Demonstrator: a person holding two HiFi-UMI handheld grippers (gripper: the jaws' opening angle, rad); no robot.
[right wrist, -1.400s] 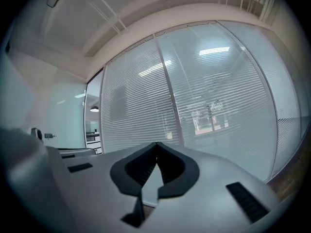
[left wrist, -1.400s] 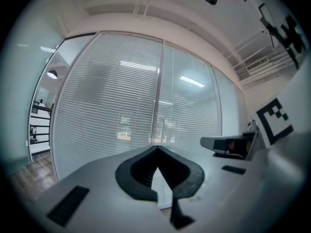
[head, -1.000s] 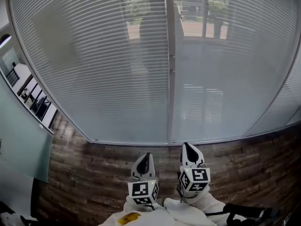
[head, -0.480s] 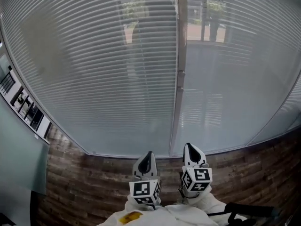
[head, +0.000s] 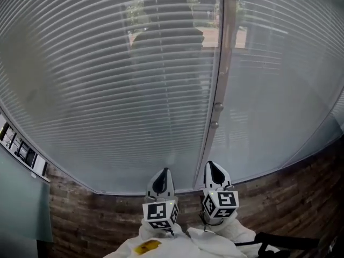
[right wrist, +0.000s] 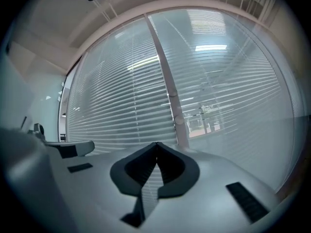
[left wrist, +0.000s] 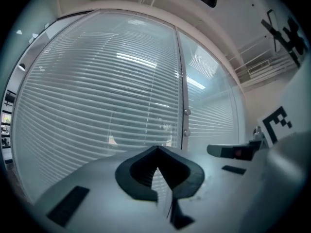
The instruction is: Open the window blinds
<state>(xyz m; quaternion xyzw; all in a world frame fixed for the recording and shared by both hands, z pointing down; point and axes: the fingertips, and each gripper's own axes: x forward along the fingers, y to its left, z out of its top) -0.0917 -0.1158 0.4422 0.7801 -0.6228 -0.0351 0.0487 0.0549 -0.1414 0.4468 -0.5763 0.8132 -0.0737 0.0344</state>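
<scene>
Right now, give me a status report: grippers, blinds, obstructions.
Left gripper shut, empty. Right gripper shut, empty. Blinds down, untouched; knobs ahead on frame. Nothing seen in the way.

White left tongs [head: 163,172] and right tongs [head: 212,165], black inner faces, black-and-white marker cubes [head: 158,211], white sleeves [head: 215,238] below the cubes, yellow patch [head: 148,246]

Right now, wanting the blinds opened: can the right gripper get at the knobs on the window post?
Probably yes: the right gripper, shut and empty, points toward the window post, and nothing stands between it and the knobs, though they are apart.
</scene>
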